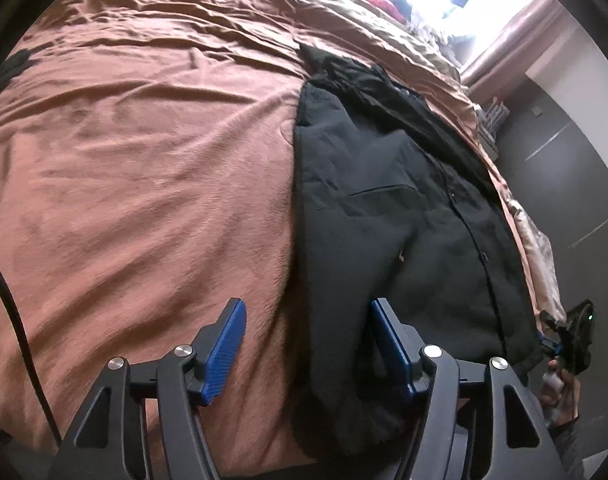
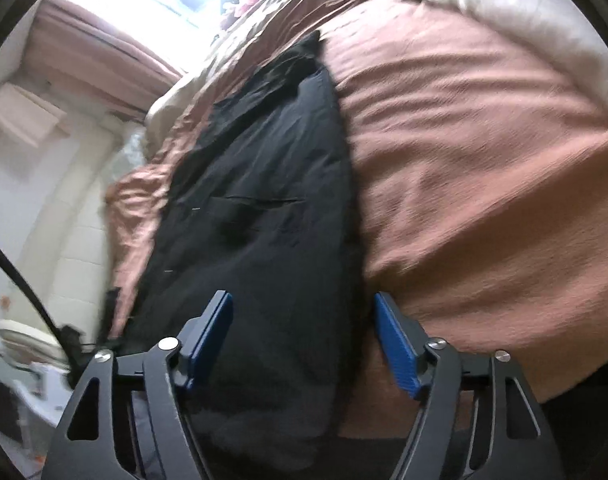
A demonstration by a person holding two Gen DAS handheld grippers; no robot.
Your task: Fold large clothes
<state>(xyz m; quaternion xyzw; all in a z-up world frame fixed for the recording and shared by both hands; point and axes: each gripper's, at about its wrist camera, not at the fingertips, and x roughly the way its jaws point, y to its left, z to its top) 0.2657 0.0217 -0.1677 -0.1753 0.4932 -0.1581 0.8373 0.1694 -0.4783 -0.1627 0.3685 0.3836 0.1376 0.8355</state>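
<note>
A bed [image 1: 144, 168] under a rust-brown blanket carries a dark jacket [image 1: 403, 208], lying lengthwise near one edge. The left tool [image 1: 307, 344] and right tool [image 2: 304, 332] both hover over its near end, jaws wide, gripping nothing.

a: how many garments on the bed [image 1: 124, 160]?
b: one black jacket [image 1: 403, 200], lying long.
a: grippers?
b: two. the left gripper [image 1: 307, 344] with two blue pads, the right gripper [image 2: 304, 336] likewise.
a: covers?
b: one brown blanket [image 2: 483, 160], plus one pale quilt [image 2: 523, 28] at the far edge.
</note>
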